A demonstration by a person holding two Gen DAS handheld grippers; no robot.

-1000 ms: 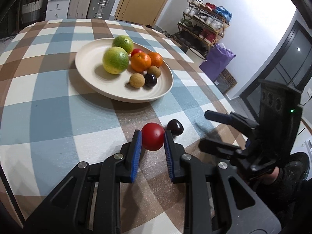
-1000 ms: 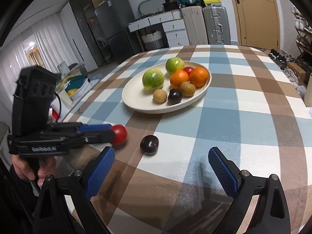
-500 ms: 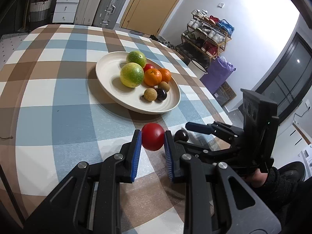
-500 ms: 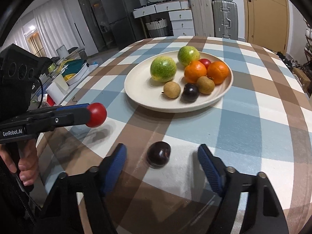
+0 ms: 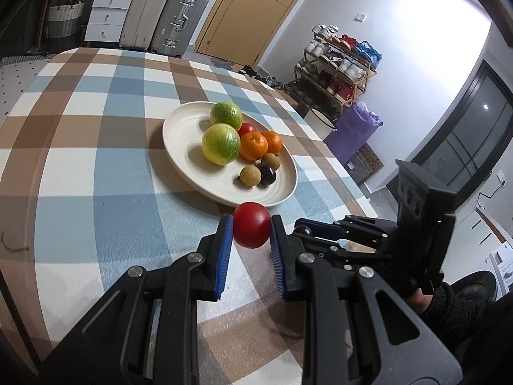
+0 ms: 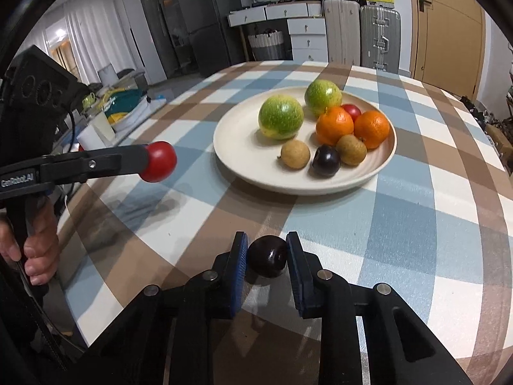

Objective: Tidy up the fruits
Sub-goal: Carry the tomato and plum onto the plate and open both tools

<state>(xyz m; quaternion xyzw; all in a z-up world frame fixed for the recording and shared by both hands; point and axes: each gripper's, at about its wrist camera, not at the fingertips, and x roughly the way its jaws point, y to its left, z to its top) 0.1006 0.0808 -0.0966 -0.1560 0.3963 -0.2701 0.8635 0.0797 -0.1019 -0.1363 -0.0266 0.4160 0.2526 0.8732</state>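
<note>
The left gripper point(image 5: 251, 229) is closed on a red fruit point(image 5: 251, 224), which is pinched between the blue pads point(image 5: 224, 250) and held clear of the table, just short of the near rim of the plate point(image 5: 179, 147). In the right wrist view the same fruit point(image 6: 158, 161) is seen lifted above the checked tablecloth point(image 6: 416, 224), with its shadow cast on the cloth below, to the left of the plate point(image 6: 243, 147).

The right gripper point(image 6: 267, 256) is closed on a dark plum point(image 6: 268, 256), which is clamped between its two blue pads point(image 6: 239, 266) close to the near edge of the table; whether the plum is resting on the cloth or just above it cannot be told. From the left wrist view the right gripper point(image 5: 299, 226) is seen just beside the left one, and only a small part of the plum point(image 5: 303, 231) is shown behind the finger.

On the plate, which is set toward the middle of the table, two green-yellow citrus fruits point(image 6: 281, 120), two oranges point(image 6: 334, 125), a small red fruit point(image 6: 351, 111), two tan longans point(image 6: 295, 154) and another dark plum point(image 6: 326, 161) are gathered. The oranges are touching each other, and the small red fruit is tucked behind them.

Beyond the far edge of the table, suitcases point(image 5: 179, 19) and a wooden door point(image 5: 256, 9) are seen, and a shoe rack point(image 5: 336, 64) is placed against the wall to the right.
</note>
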